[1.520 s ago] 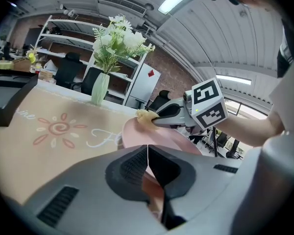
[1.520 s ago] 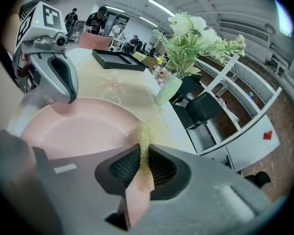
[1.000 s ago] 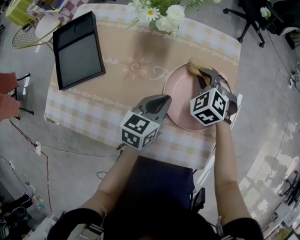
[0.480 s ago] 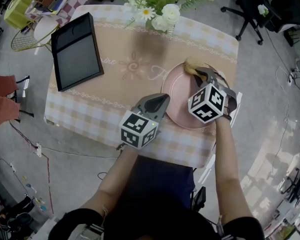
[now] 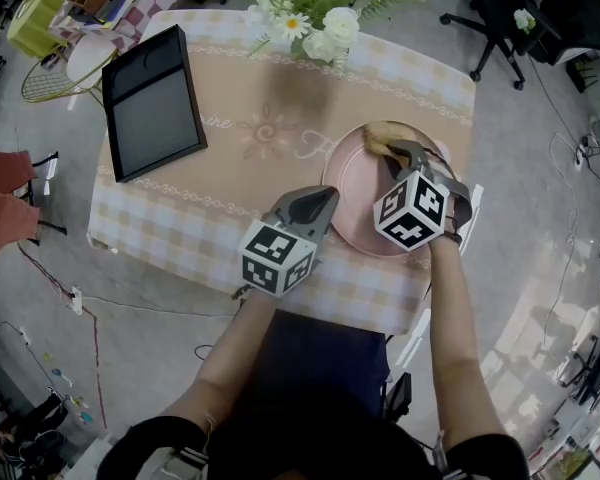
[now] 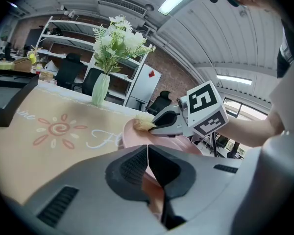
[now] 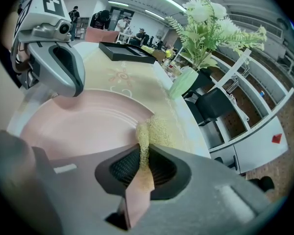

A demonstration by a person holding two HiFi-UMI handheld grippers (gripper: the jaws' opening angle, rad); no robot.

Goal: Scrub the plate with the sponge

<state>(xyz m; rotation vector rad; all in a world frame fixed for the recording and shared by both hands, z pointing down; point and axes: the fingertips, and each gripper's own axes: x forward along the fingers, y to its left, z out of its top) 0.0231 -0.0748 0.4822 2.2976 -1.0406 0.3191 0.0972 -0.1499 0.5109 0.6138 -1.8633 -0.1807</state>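
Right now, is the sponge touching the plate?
Touching. The left gripper view shows the sponge, clamped in the right tool, lying on the far rim of the plate with no gap.

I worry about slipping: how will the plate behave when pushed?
The plate looks rigid and smooth, so it may slide on the cloth; the left tool pinching its rim likely steadies it. It sits flat, so tipping seems unlikely.
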